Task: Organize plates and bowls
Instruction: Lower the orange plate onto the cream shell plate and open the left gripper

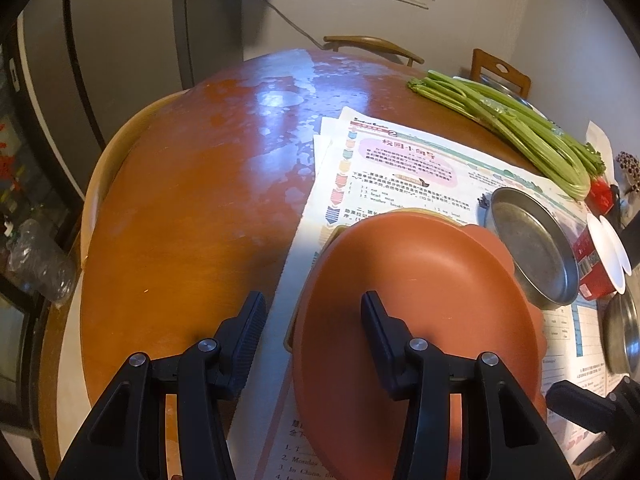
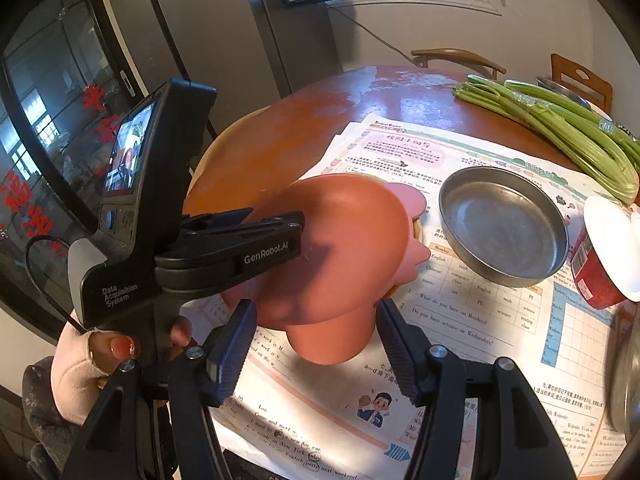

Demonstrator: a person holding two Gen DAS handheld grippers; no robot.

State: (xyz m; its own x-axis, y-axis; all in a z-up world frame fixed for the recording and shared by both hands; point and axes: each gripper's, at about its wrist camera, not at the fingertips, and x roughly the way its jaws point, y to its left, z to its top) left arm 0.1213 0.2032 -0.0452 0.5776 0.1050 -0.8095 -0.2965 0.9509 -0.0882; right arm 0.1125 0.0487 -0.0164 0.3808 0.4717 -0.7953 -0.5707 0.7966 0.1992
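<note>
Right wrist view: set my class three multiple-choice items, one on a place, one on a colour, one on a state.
1. Where does the steel dish stand?
A on the printed worksheets
B on the floor
C in a sink

2. What colour is the top plate?
A blue
B terracotta
C white

3. The steel dish is:
A empty
B full of soup
C upside down

Key:
1 A, the worksheets show all round it.
2 B, its face is reddish-brown.
3 A, its bare metal bottom shows.
</note>
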